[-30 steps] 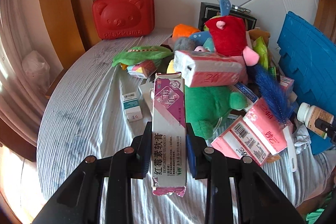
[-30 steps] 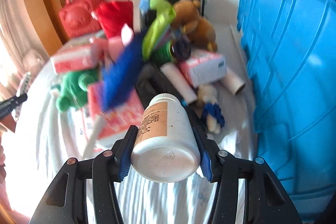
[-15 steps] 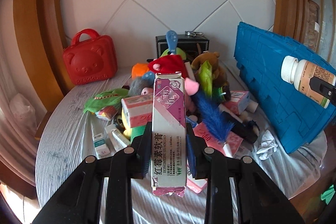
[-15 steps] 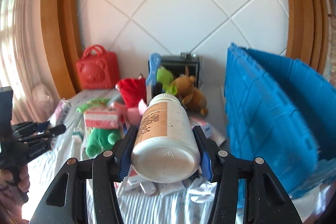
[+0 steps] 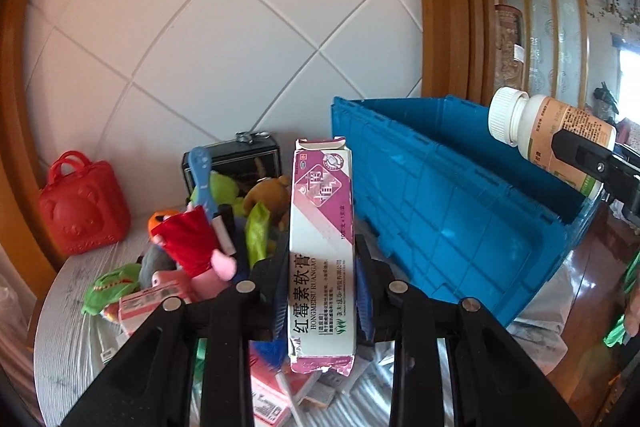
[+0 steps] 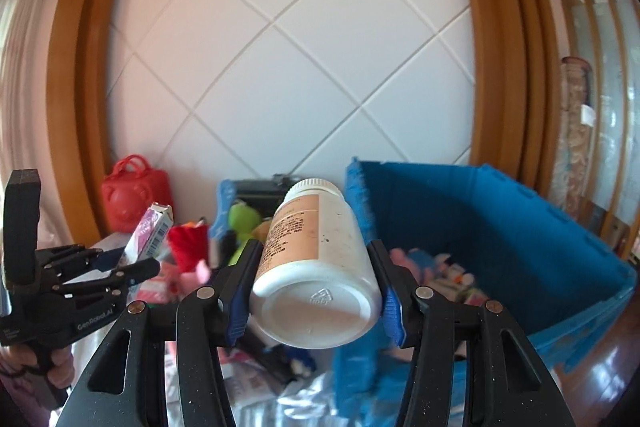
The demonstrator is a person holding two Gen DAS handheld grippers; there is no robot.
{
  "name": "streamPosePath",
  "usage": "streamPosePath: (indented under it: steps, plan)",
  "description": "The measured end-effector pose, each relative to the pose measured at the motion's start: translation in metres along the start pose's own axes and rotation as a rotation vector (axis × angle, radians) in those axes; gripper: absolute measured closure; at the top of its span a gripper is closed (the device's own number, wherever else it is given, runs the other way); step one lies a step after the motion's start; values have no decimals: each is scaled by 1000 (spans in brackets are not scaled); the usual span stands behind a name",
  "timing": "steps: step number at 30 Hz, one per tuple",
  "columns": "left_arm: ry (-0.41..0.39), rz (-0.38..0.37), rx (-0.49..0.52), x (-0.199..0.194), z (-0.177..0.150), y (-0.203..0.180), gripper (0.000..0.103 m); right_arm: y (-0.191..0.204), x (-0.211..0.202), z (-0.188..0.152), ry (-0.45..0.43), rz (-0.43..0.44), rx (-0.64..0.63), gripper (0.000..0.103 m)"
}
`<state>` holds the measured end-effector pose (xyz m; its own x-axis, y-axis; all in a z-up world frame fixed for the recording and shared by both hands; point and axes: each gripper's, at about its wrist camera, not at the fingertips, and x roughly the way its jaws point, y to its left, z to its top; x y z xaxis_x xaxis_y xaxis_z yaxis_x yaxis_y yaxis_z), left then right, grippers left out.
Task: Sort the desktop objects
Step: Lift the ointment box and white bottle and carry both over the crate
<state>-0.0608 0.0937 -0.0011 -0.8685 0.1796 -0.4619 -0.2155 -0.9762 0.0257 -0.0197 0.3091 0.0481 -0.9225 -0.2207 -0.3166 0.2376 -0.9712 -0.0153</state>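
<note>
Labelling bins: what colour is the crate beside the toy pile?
Blue. The crate shows best in the right wrist view, open top facing the camera.

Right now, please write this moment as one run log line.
left gripper: shut on box | right gripper: shut on bottle | both above table, near bin

You're holding a pink-and-white ointment box point(image 5: 322, 251) upright and a white pill bottle point(image 6: 316, 263), cap forward, near the blue crate point(image 6: 520, 247).
</note>
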Motion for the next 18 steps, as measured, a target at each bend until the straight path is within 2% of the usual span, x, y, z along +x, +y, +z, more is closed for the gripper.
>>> streamPosePath:
  steps: [6, 10, 13, 18]
  plan:
    - [-47, -87, 42, 22, 43, -76, 75, -72, -4, 15, -33, -112, 29, 51]
    - [-36, -128, 54, 41, 73, -128, 75, -123, 0, 21, -37, -174, 38, 51]
    - [8, -139, 66, 59, 91, -170, 75, -158, 7, 24, -24, -214, 41, 51]
    - [128, -158, 81, 93, 103, -230, 75, -218, 24, 21, 52, -257, 61, 51]
